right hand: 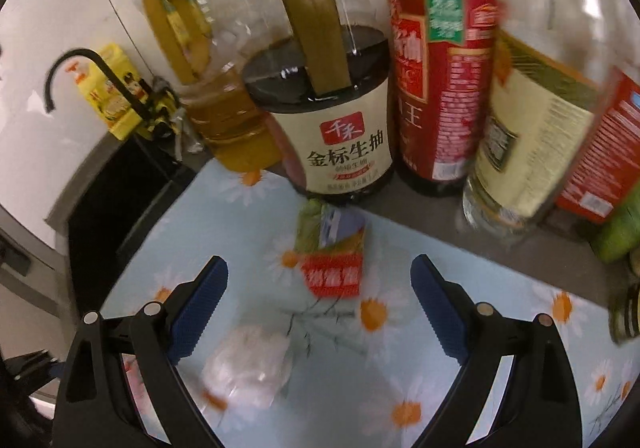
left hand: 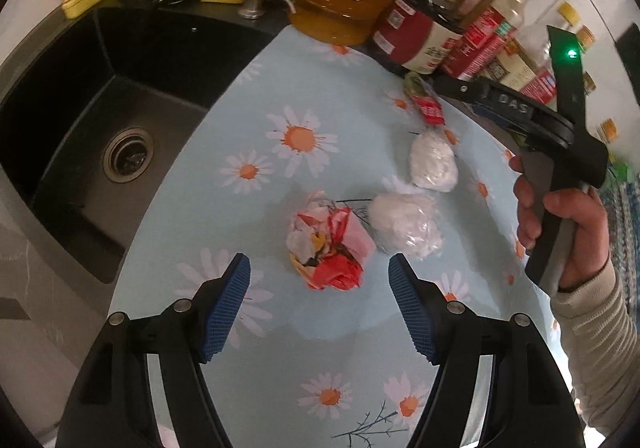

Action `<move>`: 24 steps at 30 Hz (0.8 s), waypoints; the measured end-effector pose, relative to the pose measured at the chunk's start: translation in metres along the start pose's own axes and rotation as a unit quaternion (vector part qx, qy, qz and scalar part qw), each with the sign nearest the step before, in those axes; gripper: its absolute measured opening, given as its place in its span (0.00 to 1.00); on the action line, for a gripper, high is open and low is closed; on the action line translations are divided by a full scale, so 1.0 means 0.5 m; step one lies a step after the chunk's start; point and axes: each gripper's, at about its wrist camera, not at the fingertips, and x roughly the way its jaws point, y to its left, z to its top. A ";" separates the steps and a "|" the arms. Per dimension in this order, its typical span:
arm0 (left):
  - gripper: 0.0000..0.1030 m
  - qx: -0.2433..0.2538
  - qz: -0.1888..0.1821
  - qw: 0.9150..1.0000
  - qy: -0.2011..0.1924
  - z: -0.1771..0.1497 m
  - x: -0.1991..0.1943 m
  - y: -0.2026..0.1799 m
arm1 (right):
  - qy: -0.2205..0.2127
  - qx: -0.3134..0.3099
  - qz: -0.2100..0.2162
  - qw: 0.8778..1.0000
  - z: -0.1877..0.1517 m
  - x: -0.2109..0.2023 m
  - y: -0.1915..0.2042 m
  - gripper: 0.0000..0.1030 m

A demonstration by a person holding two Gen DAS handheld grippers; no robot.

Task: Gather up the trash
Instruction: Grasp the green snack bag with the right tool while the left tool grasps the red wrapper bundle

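A crumpled red-and-white paper ball (left hand: 328,244) lies on the light blue daisy cloth (left hand: 304,80). My left gripper (left hand: 318,262) hovers open just short of it, with nothing between the pads. Two white crumpled plastic wads (left hand: 404,224) (left hand: 434,162) lie to its right. Farther back is a red-and-green packet (left hand: 426,104). In the right wrist view that packet (right hand: 332,260) lies flat on the cloth about level with the fingertips of my right gripper (right hand: 318,264), which stands wide open and untouched. One white wad (right hand: 248,364) sits lower between its fingers.
A black sink (left hand: 120,152) drops off at the cloth's left edge. Oil and sauce bottles (right hand: 332,128) stand crowded along the back, close behind the packet. A hand in a striped sleeve (left hand: 568,236) holds the right gripper's handle at the right.
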 end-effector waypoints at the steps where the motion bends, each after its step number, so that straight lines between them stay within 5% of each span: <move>1: 0.67 -0.001 0.003 1.000 0.001 0.001 0.002 0.001 | -0.001 -0.006 -0.006 1.000 0.003 0.011 0.002 0.89; 10: 0.67 -0.005 0.011 1.000 0.013 0.009 0.018 0.002 | 0.015 -0.011 -0.030 0.999 0.015 0.076 -0.003 0.78; 13: 0.67 -0.010 0.010 1.000 0.014 0.014 0.021 0.005 | 0.024 -0.017 -0.038 0.999 0.016 0.087 -0.001 0.60; 24: 0.67 -0.012 0.009 1.000 0.015 0.023 0.031 0.005 | 0.021 -0.028 -0.036 0.999 0.011 0.091 0.009 0.50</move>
